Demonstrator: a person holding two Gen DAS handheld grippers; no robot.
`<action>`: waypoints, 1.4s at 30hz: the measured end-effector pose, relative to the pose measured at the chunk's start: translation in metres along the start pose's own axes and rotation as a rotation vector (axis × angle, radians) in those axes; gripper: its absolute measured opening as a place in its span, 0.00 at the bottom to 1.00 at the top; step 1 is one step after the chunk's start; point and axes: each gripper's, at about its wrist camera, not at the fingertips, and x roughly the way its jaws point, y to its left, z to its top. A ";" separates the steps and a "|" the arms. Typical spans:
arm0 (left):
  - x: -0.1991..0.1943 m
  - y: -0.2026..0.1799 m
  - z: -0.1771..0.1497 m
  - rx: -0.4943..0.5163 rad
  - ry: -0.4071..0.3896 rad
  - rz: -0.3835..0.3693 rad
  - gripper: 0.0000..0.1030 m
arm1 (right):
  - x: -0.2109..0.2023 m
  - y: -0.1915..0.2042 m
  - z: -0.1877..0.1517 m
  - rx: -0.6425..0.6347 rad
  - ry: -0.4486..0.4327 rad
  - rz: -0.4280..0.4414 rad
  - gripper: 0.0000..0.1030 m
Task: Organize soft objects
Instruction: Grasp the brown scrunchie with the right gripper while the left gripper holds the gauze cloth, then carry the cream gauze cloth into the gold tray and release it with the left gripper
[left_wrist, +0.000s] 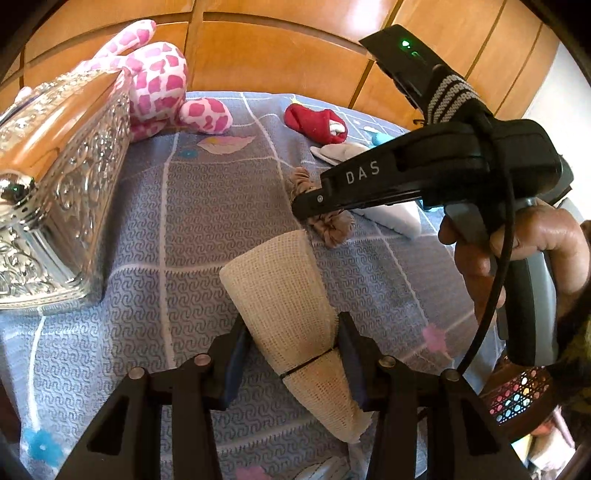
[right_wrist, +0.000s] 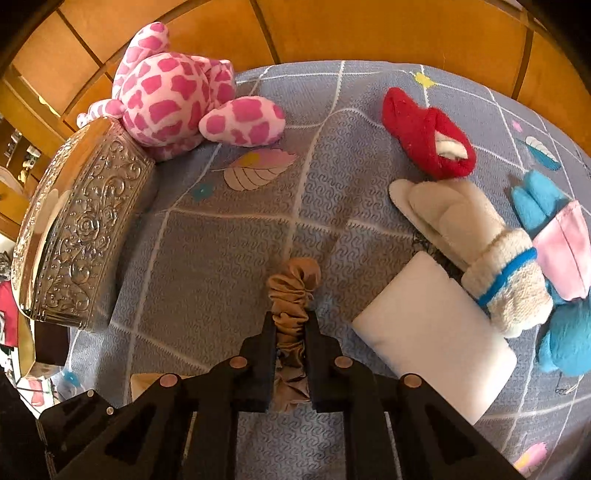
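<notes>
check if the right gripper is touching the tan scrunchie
Touching. The right wrist view shows the right gripper with both fingers pressed against the tan scrunchie, pinching it.

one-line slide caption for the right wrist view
Right gripper shut on a tan scrunchie on the blue bedspread, silver box at left.

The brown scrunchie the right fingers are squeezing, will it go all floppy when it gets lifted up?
Probably yes. The brown scrunchie is gathered, shiny fabric that already bunches between the right gripper's shut fingers, so its free end should droop. It looks light, with nothing stiff showing. The satiny cloth might slip a little, though the folds give some grip.
</notes>
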 end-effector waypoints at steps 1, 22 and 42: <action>0.000 0.000 0.000 0.001 0.001 0.002 0.43 | 0.001 -0.001 0.000 0.004 0.000 0.003 0.11; -0.047 -0.007 0.019 0.033 -0.081 0.010 0.33 | 0.011 0.036 -0.019 -0.140 -0.036 -0.097 0.13; -0.212 0.145 0.012 -0.337 -0.353 0.264 0.33 | 0.014 0.053 -0.032 -0.186 -0.055 -0.129 0.13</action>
